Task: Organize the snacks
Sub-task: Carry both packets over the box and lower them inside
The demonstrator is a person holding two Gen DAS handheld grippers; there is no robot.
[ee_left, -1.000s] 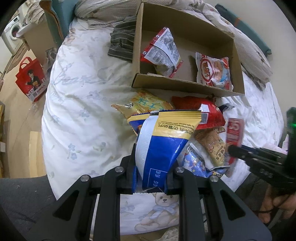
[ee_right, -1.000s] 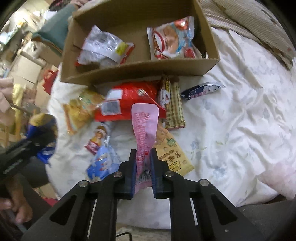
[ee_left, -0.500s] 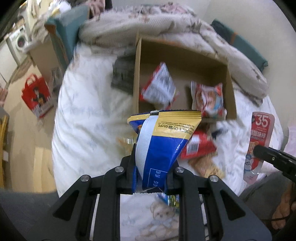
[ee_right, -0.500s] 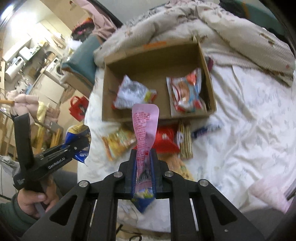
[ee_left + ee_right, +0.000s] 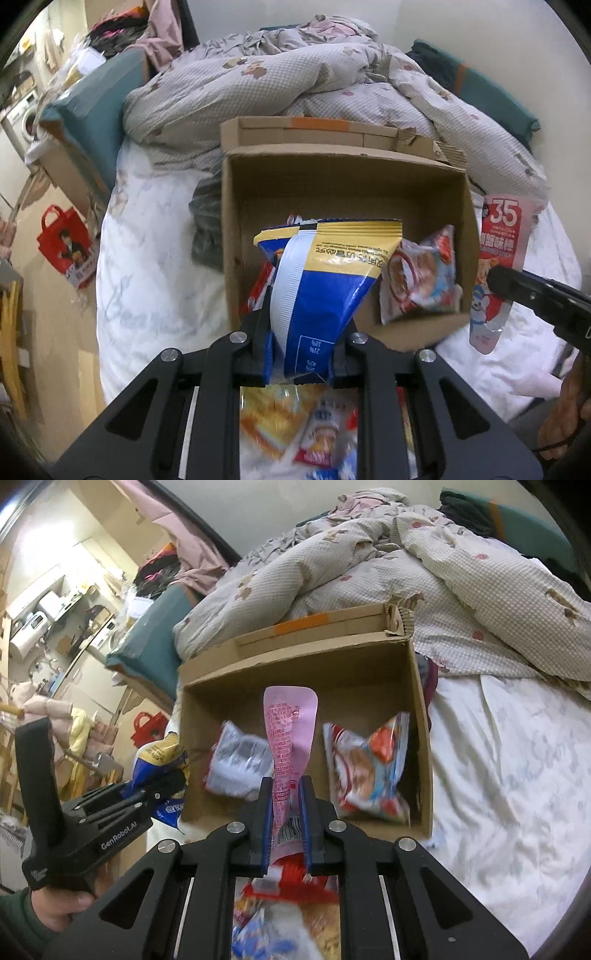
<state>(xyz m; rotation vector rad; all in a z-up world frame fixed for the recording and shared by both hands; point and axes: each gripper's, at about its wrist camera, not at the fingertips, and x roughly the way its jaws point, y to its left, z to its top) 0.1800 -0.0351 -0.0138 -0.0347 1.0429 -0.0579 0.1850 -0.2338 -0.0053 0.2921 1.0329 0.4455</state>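
Both tongs hang in front of the open brown cardboard box (image 5: pixel 343 184) that sits on the white floral bed sheet (image 5: pixel 147 288), each pinching a packet by its bottom seam so it stands upright and can, by my judgement, drop straight in. The left tongs (image 5: pixel 301 343) are closed tight on a blue, white and yellow crinkly foil snack bag (image 5: pixel 325 280), whose upside-down small print is mostly too fine to read beyond what looks like "45%" and "21%" near the seam. The right tongs (image 5: pixel 286 808) grip a slim pink plastic stick pouch (image 5: pixel 290 731) carrying dense red text; in the left view its front (image 5: pixel 502 251) shows a large "35" and a cartoon figure. Two snacks already lie inside the box: a red, white and blue pillow bag (image 5: pixel 369 768) on the right side and a silvery grey packet (image 5: pixel 240 764) on the left. More packets (image 5: pixel 288 915) lie blurred on the bed below the tongs, so much sorting looks to remain. The left tool's body reads "GenRobot.AI". A red tote bag (image 5: pixel 66 247) stands on the floor.
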